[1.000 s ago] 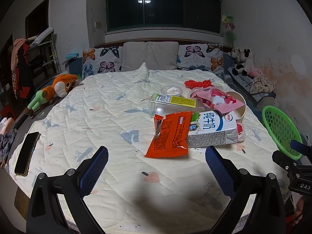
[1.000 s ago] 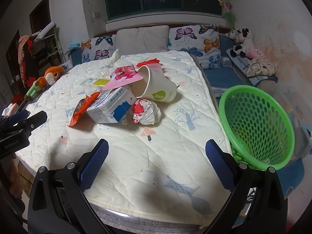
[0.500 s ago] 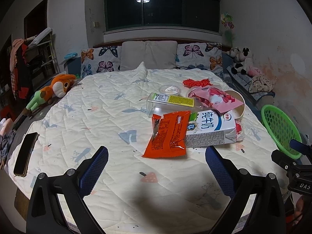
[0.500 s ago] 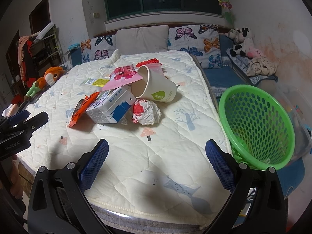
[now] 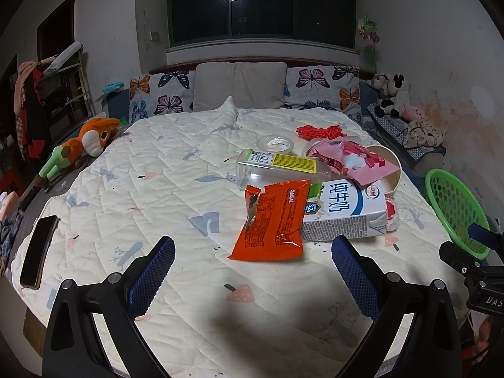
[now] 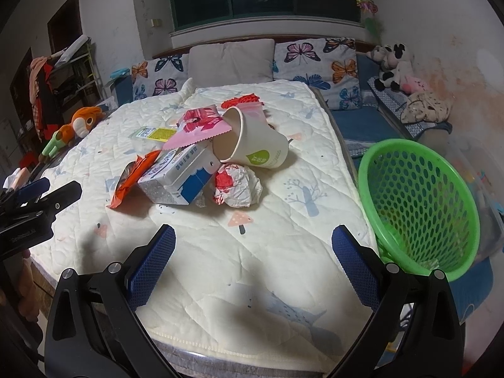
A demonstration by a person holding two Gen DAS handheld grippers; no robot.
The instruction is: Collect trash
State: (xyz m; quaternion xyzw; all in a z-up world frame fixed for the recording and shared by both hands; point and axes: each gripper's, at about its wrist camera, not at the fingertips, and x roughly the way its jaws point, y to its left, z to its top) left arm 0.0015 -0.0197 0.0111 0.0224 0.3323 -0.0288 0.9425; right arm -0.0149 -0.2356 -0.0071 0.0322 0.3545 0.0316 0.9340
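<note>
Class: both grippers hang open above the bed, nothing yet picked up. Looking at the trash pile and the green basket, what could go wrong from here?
1. The pile is interlocked: the pink wrapper rests on the paper cup and milk carton, so lifting one may scatter the others.
2. The green basket sits off the bed's edge, tilted; a dropped item could miss it.
3. The phone on the bed's near corner isn't trash and might get grabbed or knocked.

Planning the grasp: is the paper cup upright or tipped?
Tipped. The paper cup lies on its side on the bed, mouth facing the milk carton.
</note>
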